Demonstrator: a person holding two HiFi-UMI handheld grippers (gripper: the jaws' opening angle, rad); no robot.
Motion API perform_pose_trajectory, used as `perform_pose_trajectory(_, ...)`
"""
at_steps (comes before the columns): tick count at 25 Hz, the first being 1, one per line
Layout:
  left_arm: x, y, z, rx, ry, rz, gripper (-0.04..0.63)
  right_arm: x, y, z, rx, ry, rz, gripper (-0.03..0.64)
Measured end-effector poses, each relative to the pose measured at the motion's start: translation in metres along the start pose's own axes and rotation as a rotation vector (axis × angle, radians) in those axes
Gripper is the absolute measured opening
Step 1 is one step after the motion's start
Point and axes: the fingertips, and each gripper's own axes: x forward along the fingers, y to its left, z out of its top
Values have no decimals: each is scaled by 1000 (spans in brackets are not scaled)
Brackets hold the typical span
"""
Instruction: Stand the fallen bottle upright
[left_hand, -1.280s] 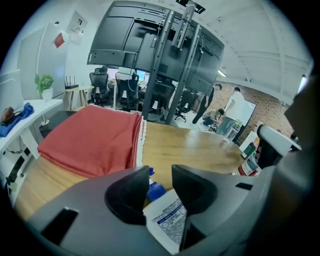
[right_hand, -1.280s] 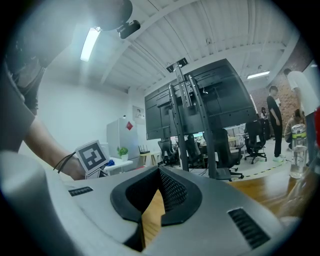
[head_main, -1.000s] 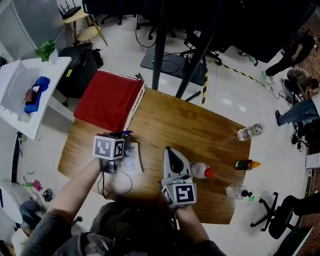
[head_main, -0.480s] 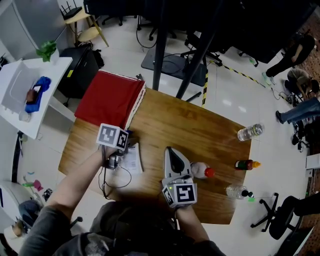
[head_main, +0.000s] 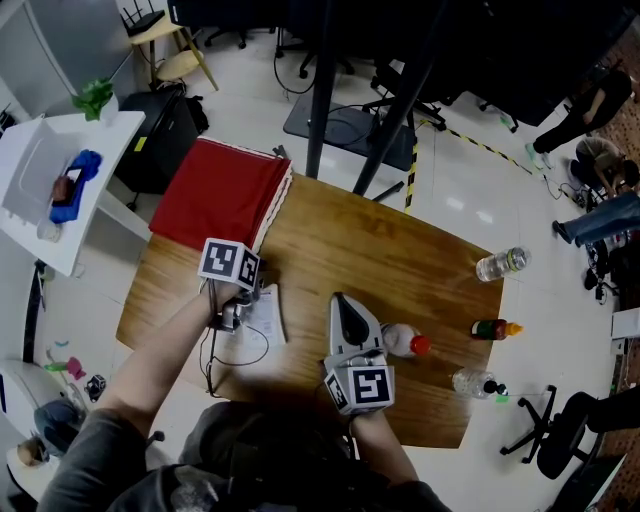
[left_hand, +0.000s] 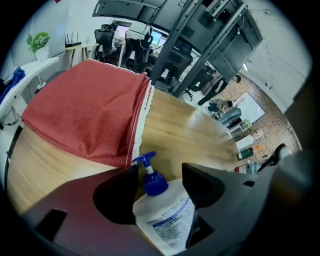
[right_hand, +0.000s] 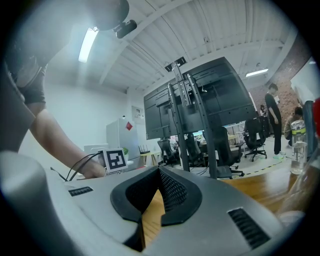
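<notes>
A white pump bottle (head_main: 266, 318) with a blue pump head (left_hand: 151, 179) lies on its side on the wooden table (head_main: 380, 250), pump pointing toward the red cloth. My left gripper (head_main: 240, 300) points steeply down over it. In the left gripper view the bottle (left_hand: 165, 217) lies between the spread jaws of the left gripper (left_hand: 160, 169), which stands open. I see no pad pressing on it. My right gripper (head_main: 342, 303) rests level on the table at centre front, its jaws meeting at the tips of the right gripper (right_hand: 159, 172), with nothing between them.
A folded red cloth (head_main: 222, 198) covers the table's far left corner. A red-capped bottle (head_main: 405, 342) lies just right of my right gripper. Further right lie a clear bottle (head_main: 498, 264), a sauce bottle (head_main: 493, 328) and another clear bottle (head_main: 475, 382). Chairs and a dark stand are beyond the table.
My left gripper has tipped more steeply downward and sunk over the white pump bottle, its marker cube shifting toward the red cloth. The right gripper has not moved.
</notes>
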Motion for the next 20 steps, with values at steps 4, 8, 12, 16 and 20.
perform_pose_trajectory(4,6,0,-1,-22,21,-29,311,2,0,-3,13,1,-2,0)
perform_pose_trajectory(8,9,3,-1,-17,29,-16,311,4,-2,-4,15,5,-3,0)
perform_pose_trajectory(12,13,5,-2,-9,44,-7,311,6,-4,-5,13,8,-5,0)
perform_pose_trajectory(16,16,6,-2,-10,60,-16,311,8,-5,-7,28,6,-7,0)
perform_pose_trajectory(20,19,8,-2,-17,74,-13,311,9,-5,-10,37,11,-9,0)
